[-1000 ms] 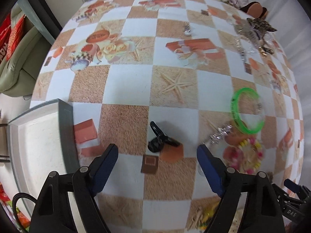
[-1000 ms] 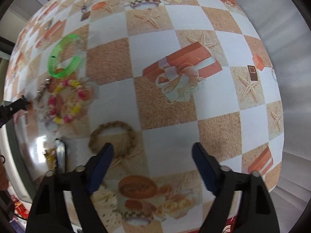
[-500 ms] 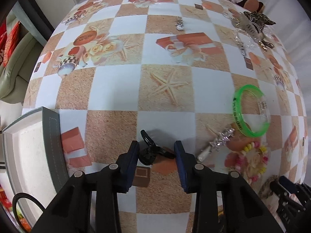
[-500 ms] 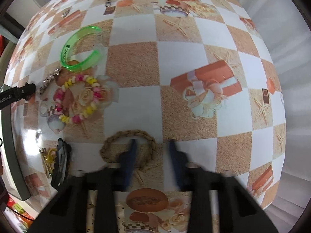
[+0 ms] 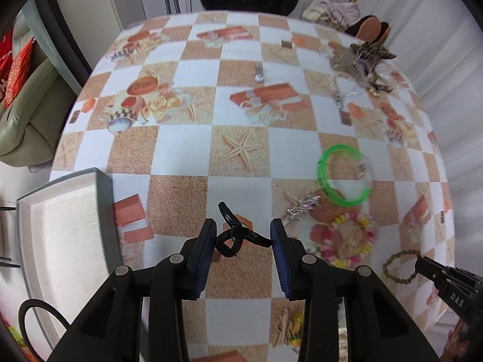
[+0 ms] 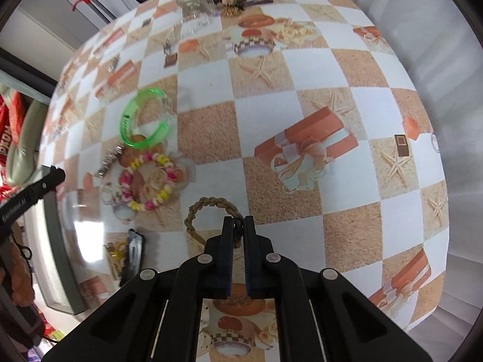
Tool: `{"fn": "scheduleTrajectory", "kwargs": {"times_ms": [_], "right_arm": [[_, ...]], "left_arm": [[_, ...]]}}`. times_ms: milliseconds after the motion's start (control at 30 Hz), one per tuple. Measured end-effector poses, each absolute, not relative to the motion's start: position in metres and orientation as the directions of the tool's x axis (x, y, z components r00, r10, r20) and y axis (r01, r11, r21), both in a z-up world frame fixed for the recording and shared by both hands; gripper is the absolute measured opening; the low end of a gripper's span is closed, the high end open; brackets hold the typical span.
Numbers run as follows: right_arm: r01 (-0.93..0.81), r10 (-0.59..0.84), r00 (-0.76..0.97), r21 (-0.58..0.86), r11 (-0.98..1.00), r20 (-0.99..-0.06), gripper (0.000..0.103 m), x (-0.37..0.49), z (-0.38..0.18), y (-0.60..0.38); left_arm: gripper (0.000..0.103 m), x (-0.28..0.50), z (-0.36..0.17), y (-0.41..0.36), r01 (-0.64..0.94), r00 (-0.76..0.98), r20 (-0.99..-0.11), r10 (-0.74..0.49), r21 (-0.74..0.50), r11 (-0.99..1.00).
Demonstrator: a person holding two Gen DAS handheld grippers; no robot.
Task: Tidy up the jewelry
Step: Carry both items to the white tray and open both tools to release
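My left gripper (image 5: 244, 233) is shut on a small black hair clip (image 5: 234, 236), which hangs between the blue pads a little above the checked tablecloth. My right gripper (image 6: 238, 229) is shut on the edge of a braided tan bracelet (image 6: 208, 203); the loop sticks out ahead of the fingers. In the left wrist view that bracelet (image 5: 398, 267) hangs from the right gripper's tip at the lower right. A green bangle (image 5: 341, 175), a pink and yellow bead bracelet (image 5: 350, 238) and a silver piece (image 5: 302, 208) lie on the cloth between the two grippers.
A grey tray (image 5: 60, 226) with a pale floor sits at the table's left edge. A heap of jewelry and hair pieces (image 5: 365, 57) lies at the far right corner. A dark clip and a yellow item (image 6: 132, 250) lie near the tray. The table drops off at the right (image 6: 437, 150).
Both grippers went from wide open to shut: the left closed on the black clip, the right on the braided bracelet. Both have since risen from the cloth with their pieces.
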State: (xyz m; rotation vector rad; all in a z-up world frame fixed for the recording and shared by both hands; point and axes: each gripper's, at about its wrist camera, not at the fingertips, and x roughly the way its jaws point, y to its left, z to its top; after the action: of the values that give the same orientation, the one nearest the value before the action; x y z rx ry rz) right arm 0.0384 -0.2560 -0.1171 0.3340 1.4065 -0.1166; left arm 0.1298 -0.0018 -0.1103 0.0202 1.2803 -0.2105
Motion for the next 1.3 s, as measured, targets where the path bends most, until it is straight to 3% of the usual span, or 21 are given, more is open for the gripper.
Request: {"fn": "scheduleTrajectory", "kwargs": {"times_ms": [333,600,1000,1300], "right_arm": [[0.203,0.188,0.247,0.240,0.949,-0.951,0.006,0.022,-0.079,-0.236],[0.082,0.282,0.277,0.315,0.946,-0.919,0.006,0.007,-0.049,-0.164],[-0.097,0.400,0.154,0.389,0.916,-0.903,0.006,-0.008,-0.066,0.003],[-0.178,0.344,0.031,0.334,0.926,-0.938,0.006,-0.010,-0.116,0.080]], "left_arm": [[0.042,0.080,-0.061,0.042,0.108,0.341,-0.927,-0.154,-0.124,0.986],[0.042,0.037,-0.050,0.104,0.069,0.353,-0.927,-0.126,-0.108,0.992],[0.042,-0.011,-0.090,0.216,0.036,0.263,-0.963,-0.065,-0.057,0.998],[0.042,-0.026,-0.140,0.250,0.058,0.178,-0.983,-0.033,-0.023,0.998]]}}
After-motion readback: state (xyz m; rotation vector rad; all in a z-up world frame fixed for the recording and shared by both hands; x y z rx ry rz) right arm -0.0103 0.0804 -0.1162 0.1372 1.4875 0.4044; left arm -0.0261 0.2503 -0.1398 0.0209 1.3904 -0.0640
